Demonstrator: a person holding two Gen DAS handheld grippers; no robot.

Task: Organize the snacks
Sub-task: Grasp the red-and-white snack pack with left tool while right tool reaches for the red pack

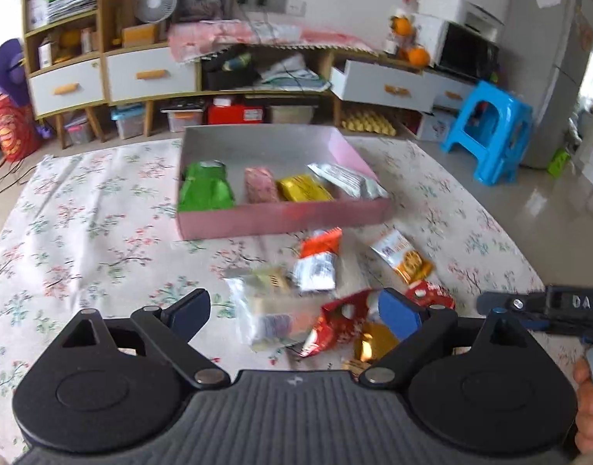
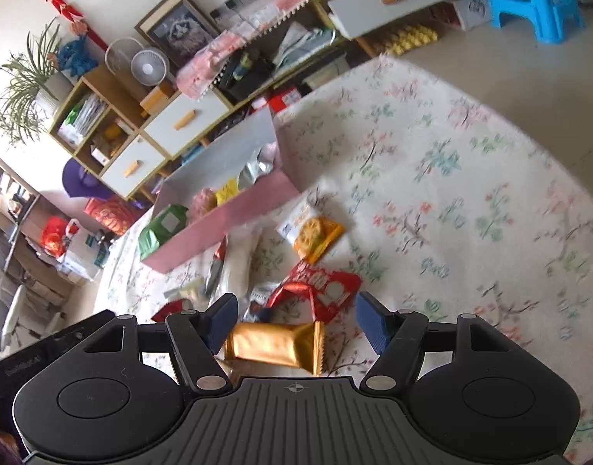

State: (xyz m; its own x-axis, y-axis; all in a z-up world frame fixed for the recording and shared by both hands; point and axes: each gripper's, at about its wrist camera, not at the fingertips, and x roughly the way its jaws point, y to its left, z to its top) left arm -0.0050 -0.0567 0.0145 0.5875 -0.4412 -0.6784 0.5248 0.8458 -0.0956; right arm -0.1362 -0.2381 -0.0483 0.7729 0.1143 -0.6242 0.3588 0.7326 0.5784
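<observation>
Surface: white floral-print tablecloth (image 1: 87,228) covering the tabletop, pale tiled floor beyond its far edge.
Room: low wooden cabinet with white drawers (image 1: 149,73) along the far wall; bright blue plastic stool (image 1: 490,131) at far right; small white desk fan (image 1: 156,2) on the cabinet.
Container: shallow pink cardboard box (image 1: 281,221), open-topped, near the tabletop's middle.
Box contents: four packets counted along its near wall, namely one green foil packet (image 1: 205,190), one pink speckled packet (image 1: 261,185), one yellow foil packet (image 1: 302,188), one silver-white packet (image 1: 349,180).
Loose snacks: cluster on the cloth just before the box's near wall; blur prevents a full count. Distinct: one orange-and-white cracker packet (image 2: 316,232), one red-and-white crinkled packet (image 2: 319,290), one gold foil packet (image 2: 275,345).
Left gripper (image 1: 294,312): low over the cluster, jaws spread wide, gripping nothing.
Right gripper (image 2: 294,321): tilted, jaws spread wide, gold foil packet lying between them; contact cannot be told.
</observation>
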